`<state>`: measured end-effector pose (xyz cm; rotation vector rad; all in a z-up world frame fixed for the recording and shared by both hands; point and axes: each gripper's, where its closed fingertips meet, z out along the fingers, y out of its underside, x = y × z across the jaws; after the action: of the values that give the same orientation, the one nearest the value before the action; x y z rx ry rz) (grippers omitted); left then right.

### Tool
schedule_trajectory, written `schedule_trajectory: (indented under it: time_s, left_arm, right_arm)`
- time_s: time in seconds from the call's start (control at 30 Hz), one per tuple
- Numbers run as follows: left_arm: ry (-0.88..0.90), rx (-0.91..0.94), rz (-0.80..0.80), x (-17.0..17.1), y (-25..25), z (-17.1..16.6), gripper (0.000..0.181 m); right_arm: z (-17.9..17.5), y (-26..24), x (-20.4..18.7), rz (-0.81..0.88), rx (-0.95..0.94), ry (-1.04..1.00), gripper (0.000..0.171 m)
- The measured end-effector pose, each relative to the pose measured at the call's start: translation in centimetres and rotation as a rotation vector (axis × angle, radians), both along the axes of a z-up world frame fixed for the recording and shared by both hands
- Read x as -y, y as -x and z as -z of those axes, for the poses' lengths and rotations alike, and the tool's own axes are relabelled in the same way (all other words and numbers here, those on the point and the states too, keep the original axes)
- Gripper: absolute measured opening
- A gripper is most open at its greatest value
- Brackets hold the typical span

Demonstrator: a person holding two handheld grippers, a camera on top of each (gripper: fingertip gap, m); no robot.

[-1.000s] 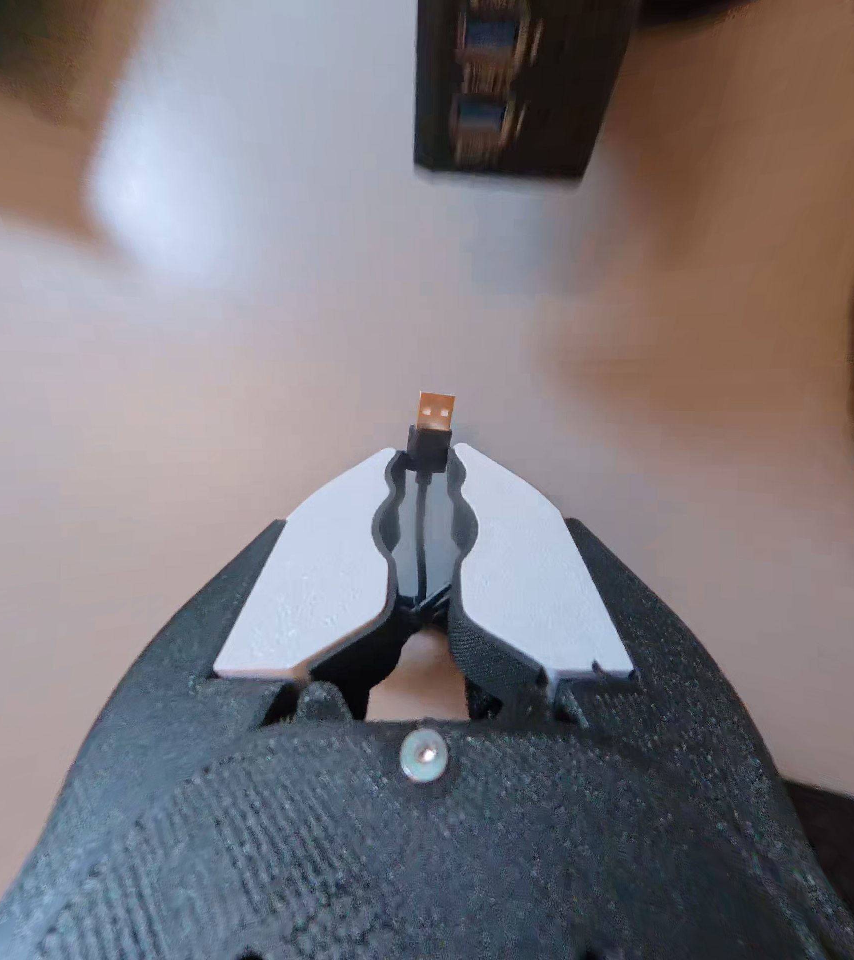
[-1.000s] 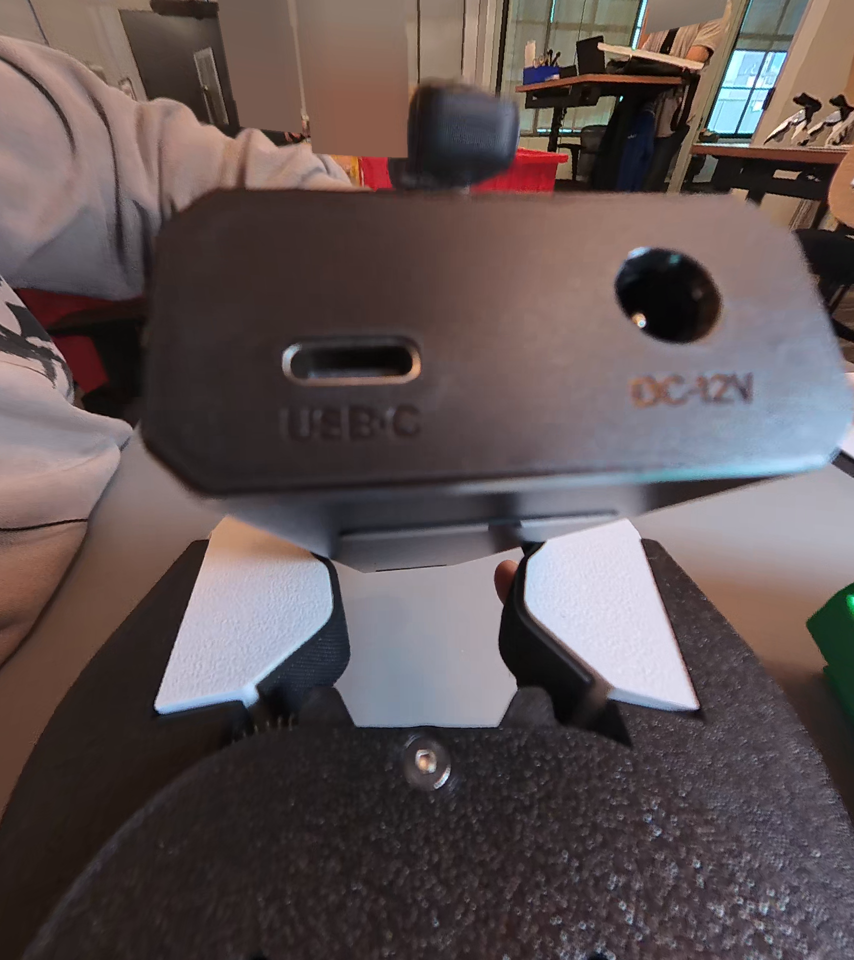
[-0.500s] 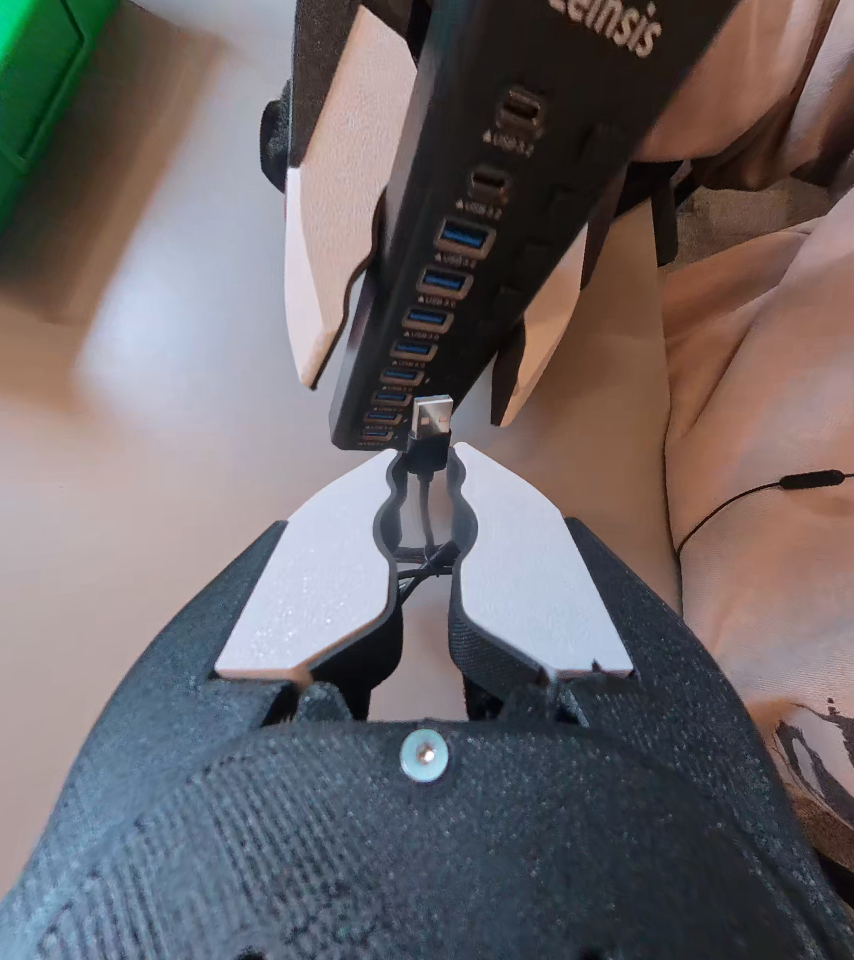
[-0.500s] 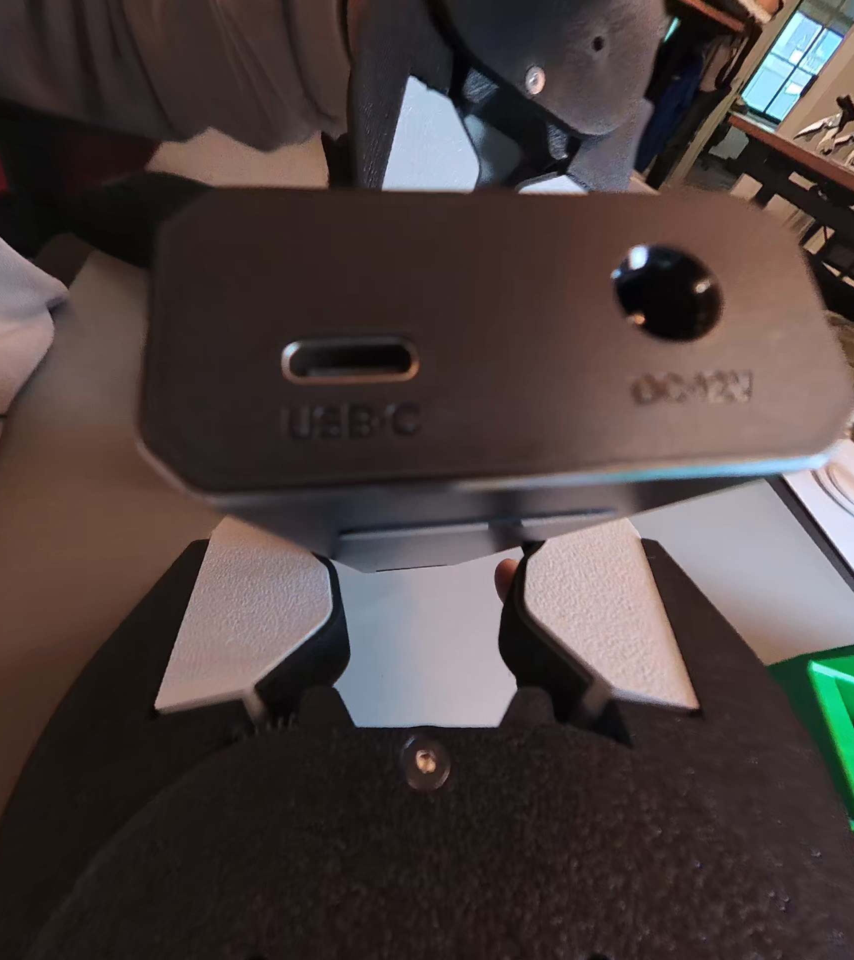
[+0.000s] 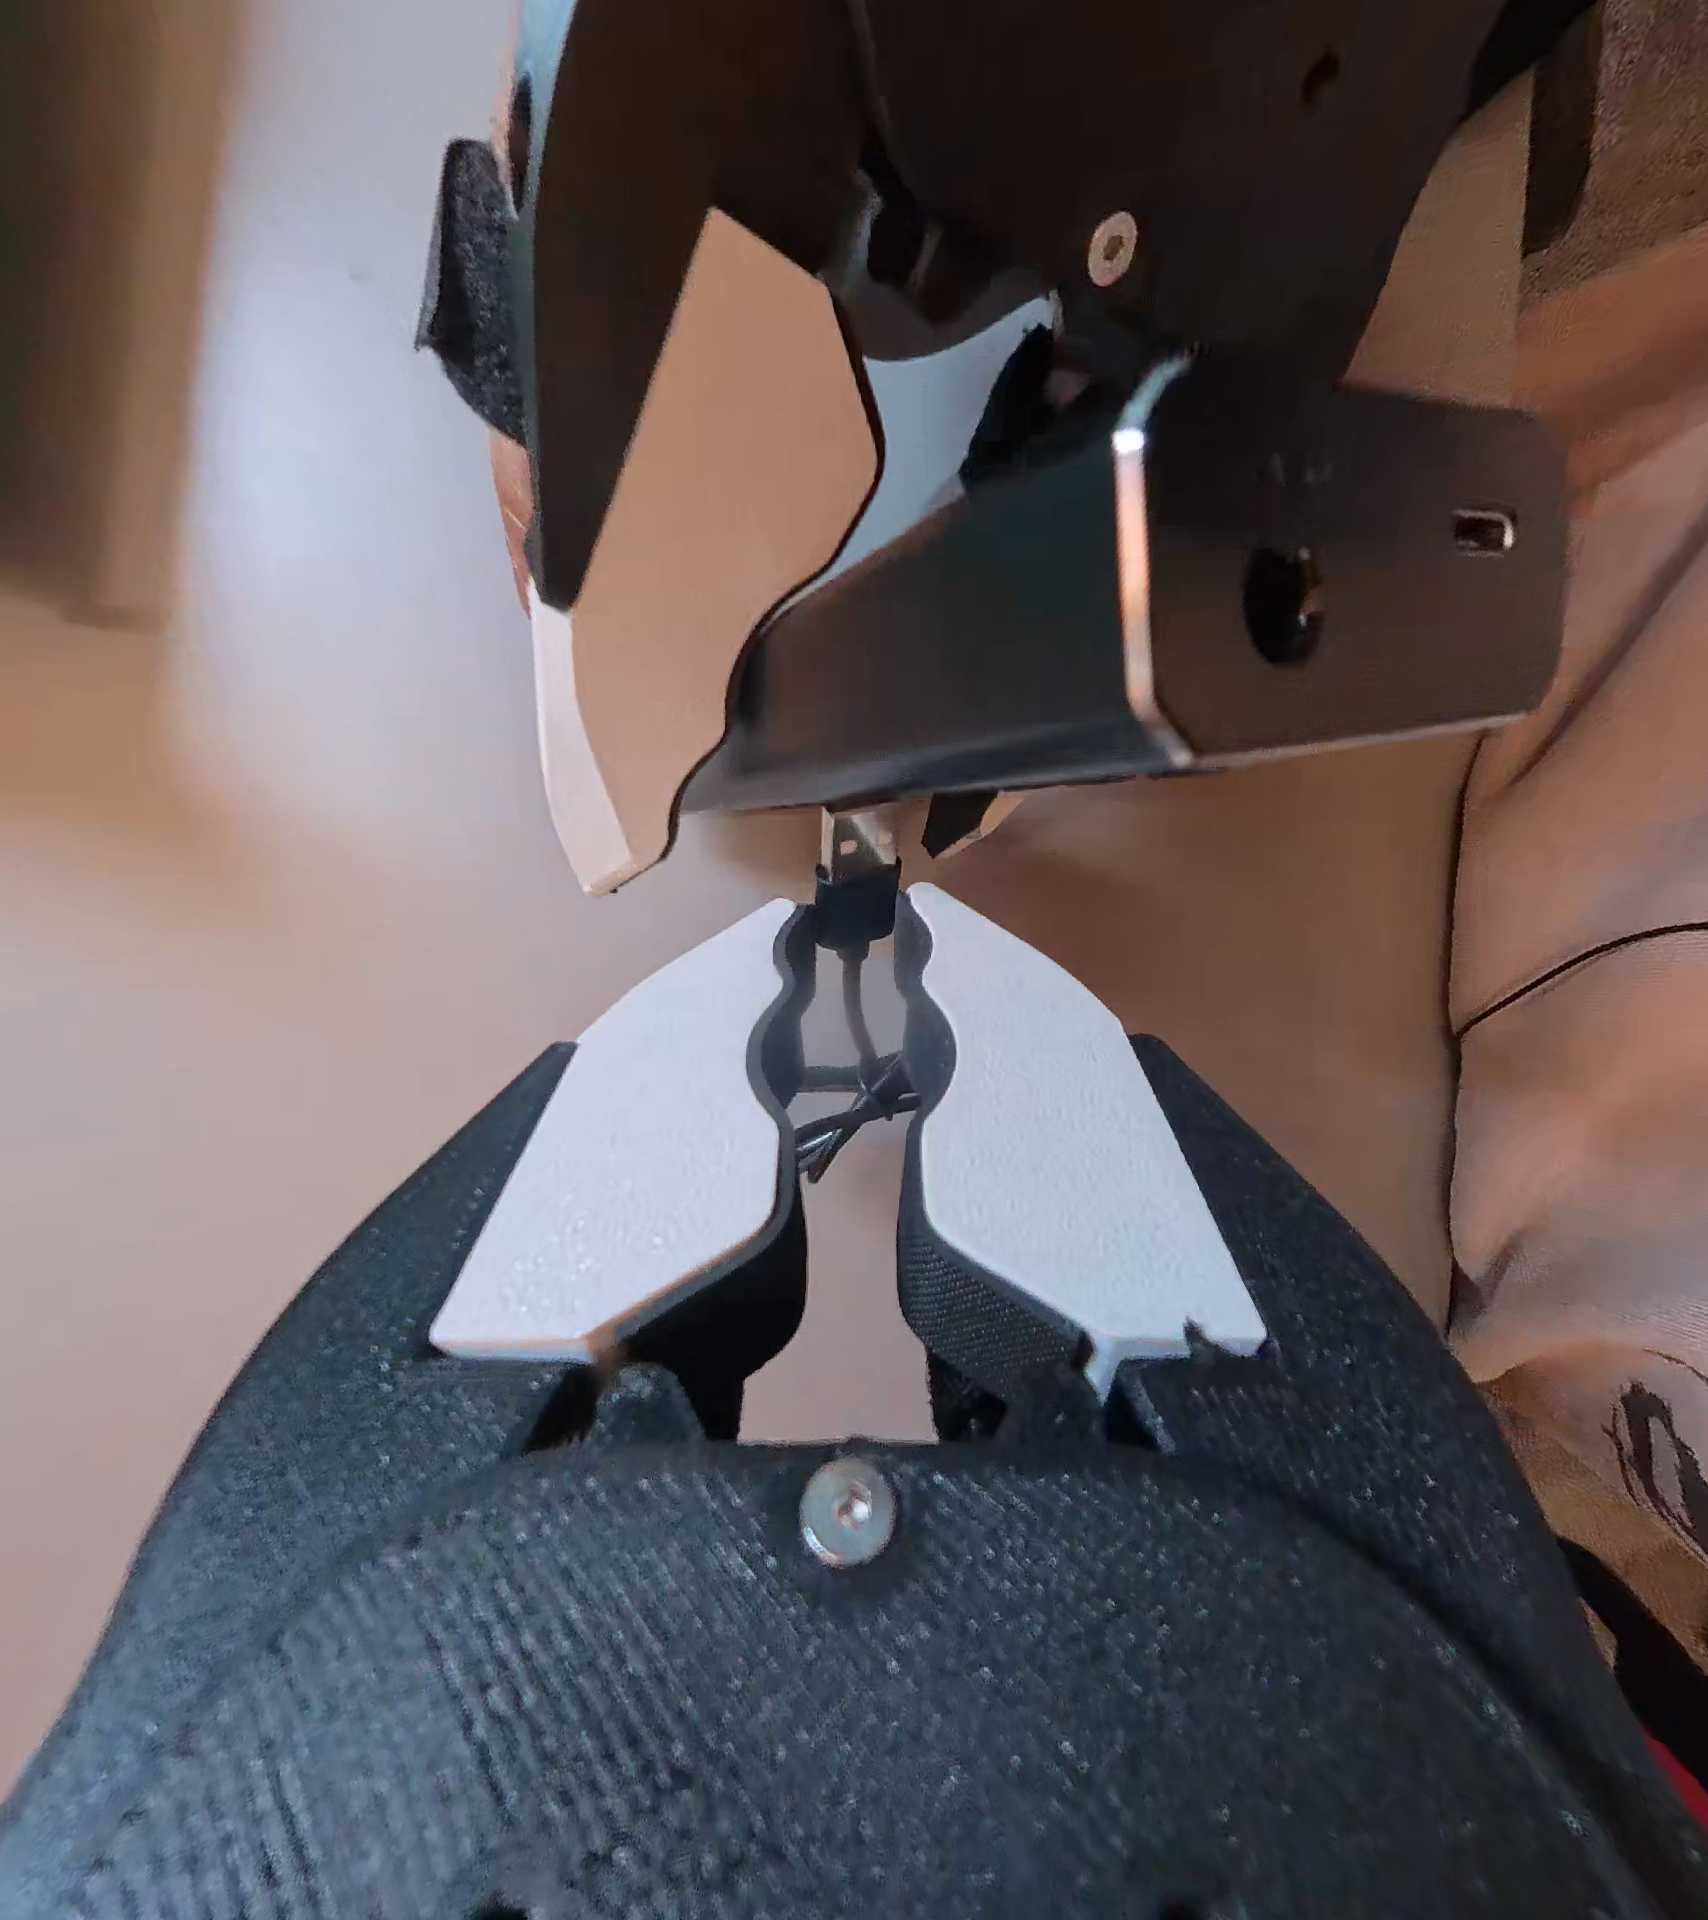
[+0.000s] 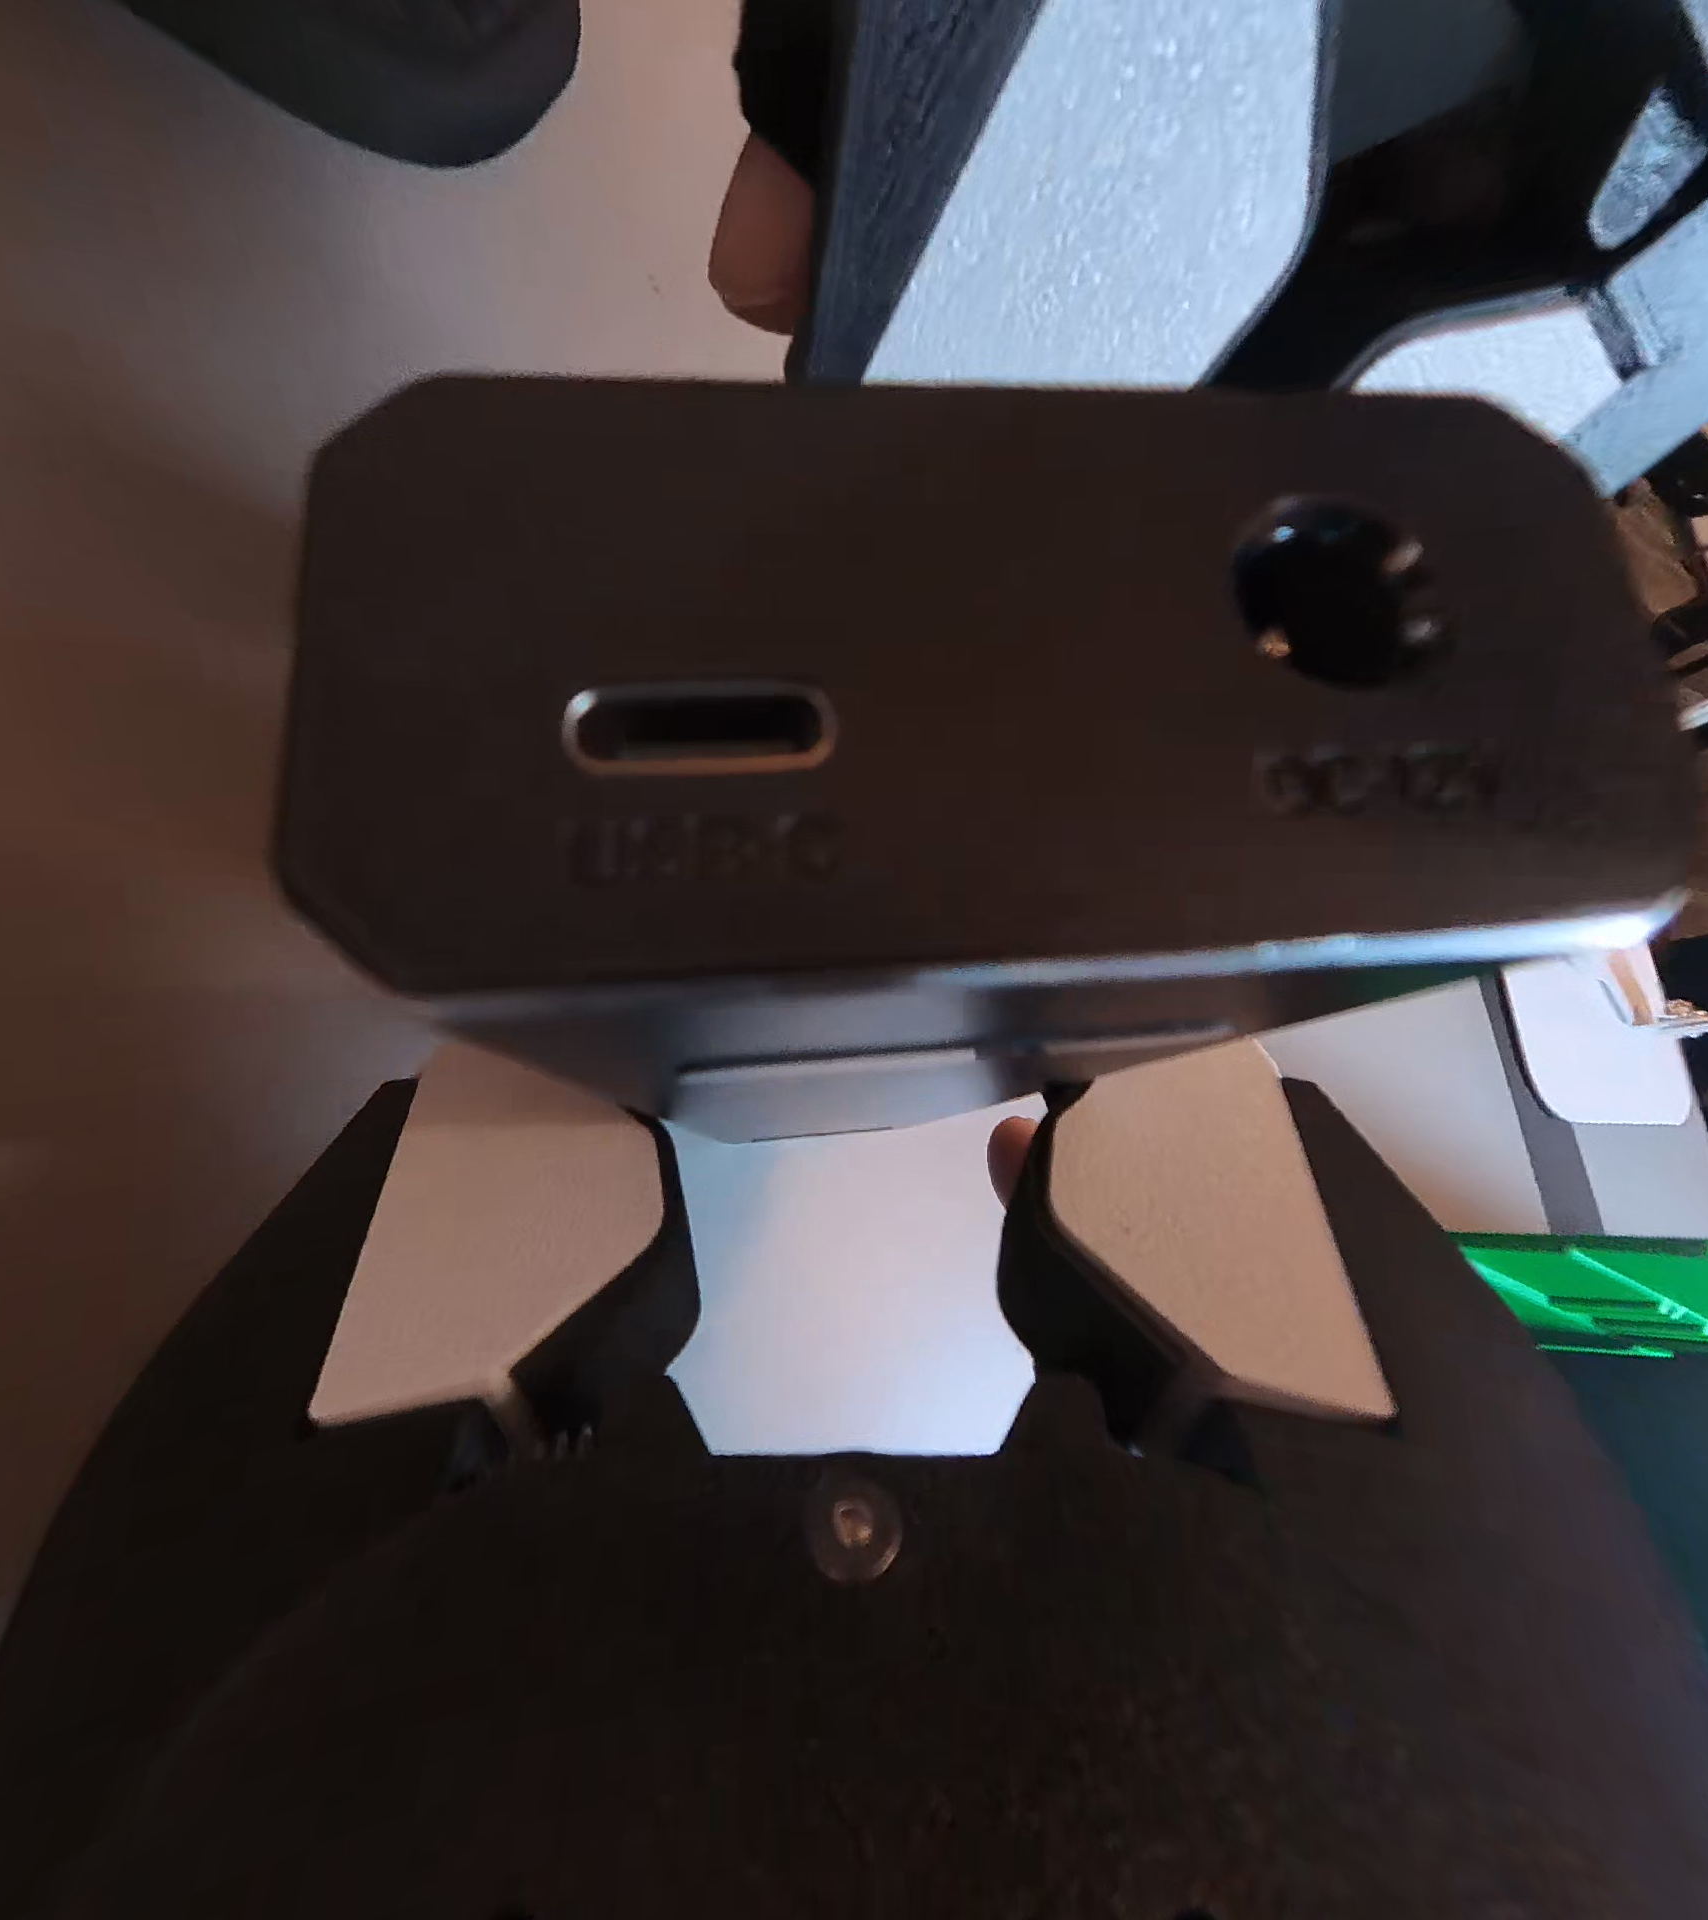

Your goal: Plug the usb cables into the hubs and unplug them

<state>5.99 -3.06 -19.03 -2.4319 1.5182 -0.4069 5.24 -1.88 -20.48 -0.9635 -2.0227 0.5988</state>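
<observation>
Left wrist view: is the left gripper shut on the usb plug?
Yes: the left gripper pinches the black body of the usb plug between its fingertips, its metal tip at the underside of the hub.

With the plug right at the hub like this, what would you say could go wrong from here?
1. The USB plug meets the underside of the hub, where the port is hidden; if misaligned or flipped, pushing may jam it.
2. The left gripper pinches only the plug's short black body, so it might slip backward.
3. The right gripper holds the hub near one end, so pressure could twist it.
</observation>
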Motion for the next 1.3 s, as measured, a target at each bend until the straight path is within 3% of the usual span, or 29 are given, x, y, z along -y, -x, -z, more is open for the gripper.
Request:
schedule_trajectory:
  time_s: [0.8,1.1,1.3]
  left_arm:
    - [0.045,-0.228,0.030,0.0,0.8,0.3,0.014]
    - [0.049,-0.154,0.032,-0.4,0.6,-0.2,0.014]
    - [0.028,-0.059,0.018,-0.4,0.1,-0.5,0.014]
  right_arm:
    - [0.0,0.4,-0.1,0.037,0.032,-0.151,0.071]
    - [0.3,0.0,-0.7,0.058,0.049,-0.189,0.072]
    - [0.0,-0.2,-0.4,0.047,0.016,-0.092,0.071]
